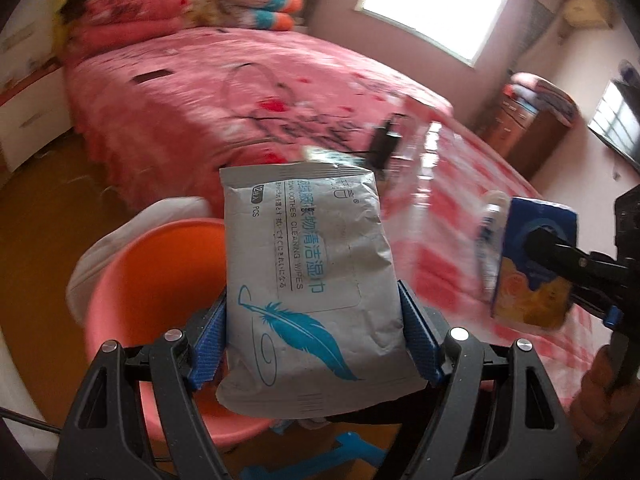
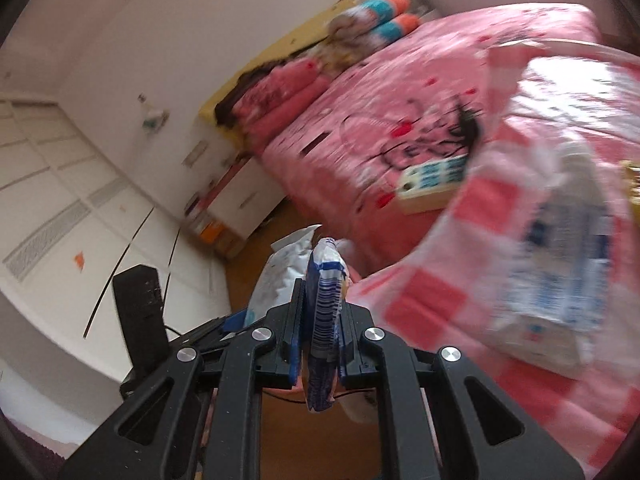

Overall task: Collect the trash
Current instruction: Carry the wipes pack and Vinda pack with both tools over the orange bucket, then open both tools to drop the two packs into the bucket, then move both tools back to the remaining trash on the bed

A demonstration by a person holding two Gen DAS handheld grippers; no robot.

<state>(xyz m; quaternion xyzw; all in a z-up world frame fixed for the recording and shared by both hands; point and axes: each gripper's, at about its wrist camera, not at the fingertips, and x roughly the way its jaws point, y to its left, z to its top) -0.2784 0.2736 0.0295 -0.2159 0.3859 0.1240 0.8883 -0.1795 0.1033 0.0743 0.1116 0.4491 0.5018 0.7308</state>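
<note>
My left gripper is shut on a grey pack of cleaning wipes with a blue feather print, its blue pads pressing both sides. The pack hangs over an orange bin lined with a white bag. At the right of the left wrist view, my right gripper clamps a flat blue and yellow packet. In the right wrist view the right gripper is shut on that packet, seen edge-on. The wipes pack shows just behind it.
A bed with a pink cover fills the background, with a pink-and-white checked cloth at its near end. On it lie a blurred clear wrapper, a white power strip and a black charger. White wardrobe on the left; wooden floor.
</note>
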